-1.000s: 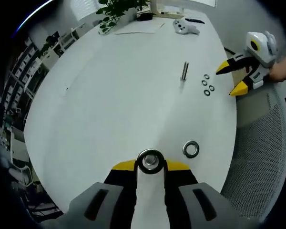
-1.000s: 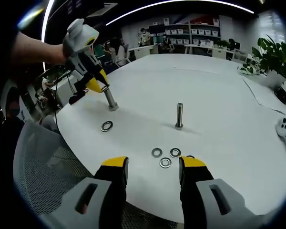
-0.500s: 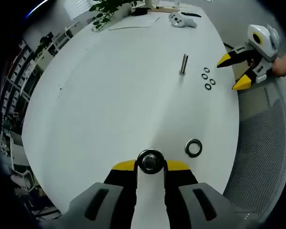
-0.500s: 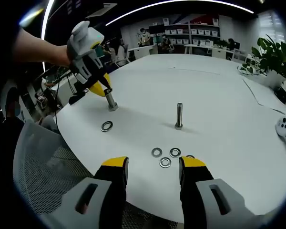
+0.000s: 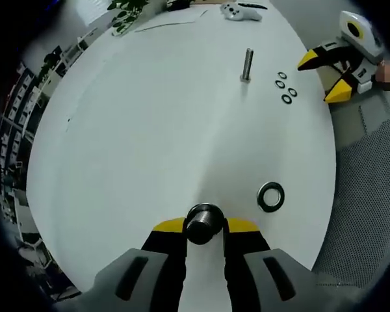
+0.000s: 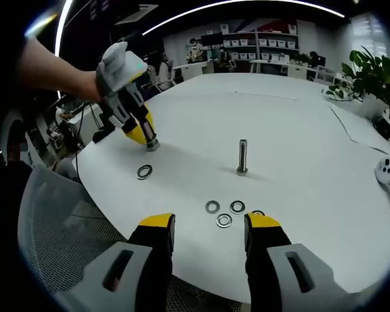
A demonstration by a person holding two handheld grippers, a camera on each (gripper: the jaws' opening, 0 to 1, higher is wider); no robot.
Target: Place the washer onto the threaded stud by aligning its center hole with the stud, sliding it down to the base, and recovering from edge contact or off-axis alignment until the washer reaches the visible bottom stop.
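White table (image 6: 299, 123) | left gripper (image 6: 145, 136) lowered further over stud (image 5: 204, 223)

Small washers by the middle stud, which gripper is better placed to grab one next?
Right. The right gripper is open and empty, with the small washers just ahead of its jaws; the left gripper is closed on the near stud, farther off.

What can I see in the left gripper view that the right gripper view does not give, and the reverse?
Left gripper view: a round metal part seen end-on between its own jaw tips, and the right gripper. Right gripper view: the left gripper from the side, and shelves. Both: the free stud, large washer, small washers.
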